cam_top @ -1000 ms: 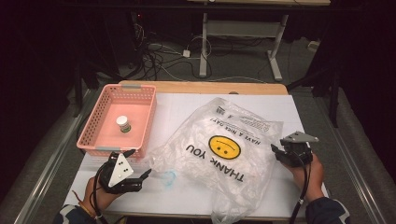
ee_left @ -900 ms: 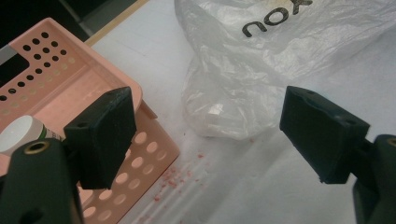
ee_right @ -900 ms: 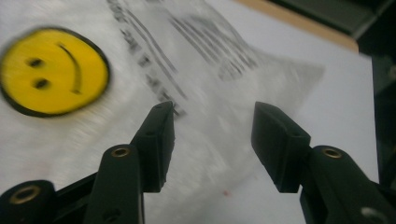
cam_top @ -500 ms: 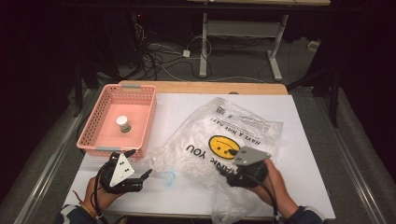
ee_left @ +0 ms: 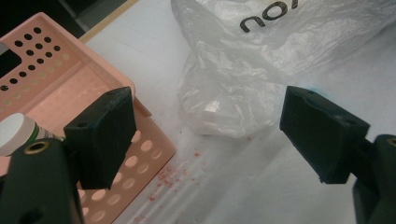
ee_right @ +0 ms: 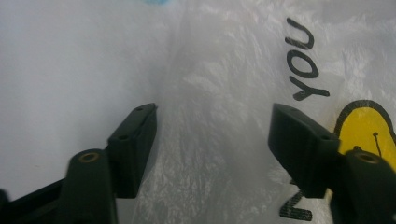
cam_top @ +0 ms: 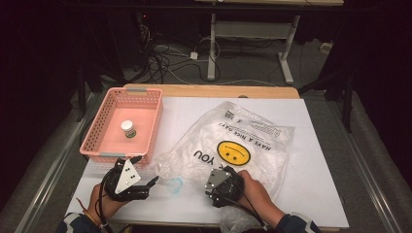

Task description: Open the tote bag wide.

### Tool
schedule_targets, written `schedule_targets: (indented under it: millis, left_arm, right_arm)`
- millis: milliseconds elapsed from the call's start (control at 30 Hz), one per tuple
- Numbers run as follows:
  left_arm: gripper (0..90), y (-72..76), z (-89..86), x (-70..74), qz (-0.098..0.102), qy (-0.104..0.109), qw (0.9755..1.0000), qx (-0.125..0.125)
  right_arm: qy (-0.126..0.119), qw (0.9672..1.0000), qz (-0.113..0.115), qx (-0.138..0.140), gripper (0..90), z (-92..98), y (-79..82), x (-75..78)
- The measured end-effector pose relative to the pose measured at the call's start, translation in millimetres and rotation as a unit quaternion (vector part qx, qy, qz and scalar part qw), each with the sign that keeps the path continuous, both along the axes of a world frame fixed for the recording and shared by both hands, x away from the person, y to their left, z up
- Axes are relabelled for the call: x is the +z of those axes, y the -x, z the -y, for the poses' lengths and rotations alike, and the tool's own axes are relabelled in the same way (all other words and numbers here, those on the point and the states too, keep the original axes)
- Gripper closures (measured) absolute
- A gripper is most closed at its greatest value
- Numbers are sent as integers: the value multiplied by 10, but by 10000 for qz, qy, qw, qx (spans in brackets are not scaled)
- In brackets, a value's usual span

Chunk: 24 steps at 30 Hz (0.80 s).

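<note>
Lying flat, plastic bag [cam_top: 233, 145] — long axis diagonal | both grippers' fingers open.

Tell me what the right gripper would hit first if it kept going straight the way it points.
Most likely the clear plastic bag: the right gripper has its jaws open just above the crinkled film, beside the YOU print. How close it sits is hard to judge, and the white table sheet lies under the film.

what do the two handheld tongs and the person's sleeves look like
Both are black handheld devices. The left tongs and right tongs each carry a grey three-cornered plate dotted with small marks, and a black cable trails back from each. Their jaws end in chunky black blocks with small screw holes. The sleeves look dark with lighter patches.
</note>
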<state>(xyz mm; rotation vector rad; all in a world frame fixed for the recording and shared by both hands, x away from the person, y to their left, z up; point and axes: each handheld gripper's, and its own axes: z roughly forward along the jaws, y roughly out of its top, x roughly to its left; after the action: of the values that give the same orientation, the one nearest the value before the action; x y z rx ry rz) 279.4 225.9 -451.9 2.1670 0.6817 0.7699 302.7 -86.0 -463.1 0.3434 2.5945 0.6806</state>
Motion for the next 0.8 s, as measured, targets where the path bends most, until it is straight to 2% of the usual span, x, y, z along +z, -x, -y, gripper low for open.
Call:
schedule_targets:
  millis: [67,100,133,167,267,333,433,500,567,667,733,767,800]
  left_arm:
    - [181,-1,2,-1,-1,2,10000,5]
    - [181,-2,4,-2,-4,0,10000,8]
    - [181,-3,5,-3,-8,-6,10000,7]
    - [181,-4,6,-4,-12,-14,10000,8]
    - [181,-4,12,-6,-5,-12,10000,9]
    - [181,-4,12,-6,-3,-17,10000,7]
    - [181,-6,11,-7,-4,-21,10000,12]
    - [181,-5,11,-5,0,-21,10000,6]
    - [181,-5,11,-5,-3,-18,10000,6]
    - [181,-6,10,-6,2,-23,10000,15]
    - [181,-5,11,-5,6,-26,10000,17]
    - [181,-5,10,-4,10,-25,10000,18]
    - [181,-6,9,-4,8,-21,10000,19]
  right_arm:
    - [64,10000,15,8,453,21,-23,-9]
    - [33,10000,14,0,521,39,-33,-3]
    - [-85,9999,-60,18,588,62,-47,8]
    - [-121,9999,-64,41,602,79,-57,18]
    - [-260,9997,-29,10,746,132,-88,56]
    - [-346,9994,-54,-33,813,162,-101,83]
    - [-538,9985,-79,-79,850,188,-109,106]
    - [-617,9980,-4,-135,880,206,-110,135]
    - [-723,9972,85,-170,888,236,-122,178]
    - [-848,9960,88,-269,879,283,-156,213]
    - [-992,9944,62,-355,880,317,-181,241]
    - [-1140,9924,26,-462,896,340,-201,266]
    - [-1167,9920,90,-465,900,363,-220,288]
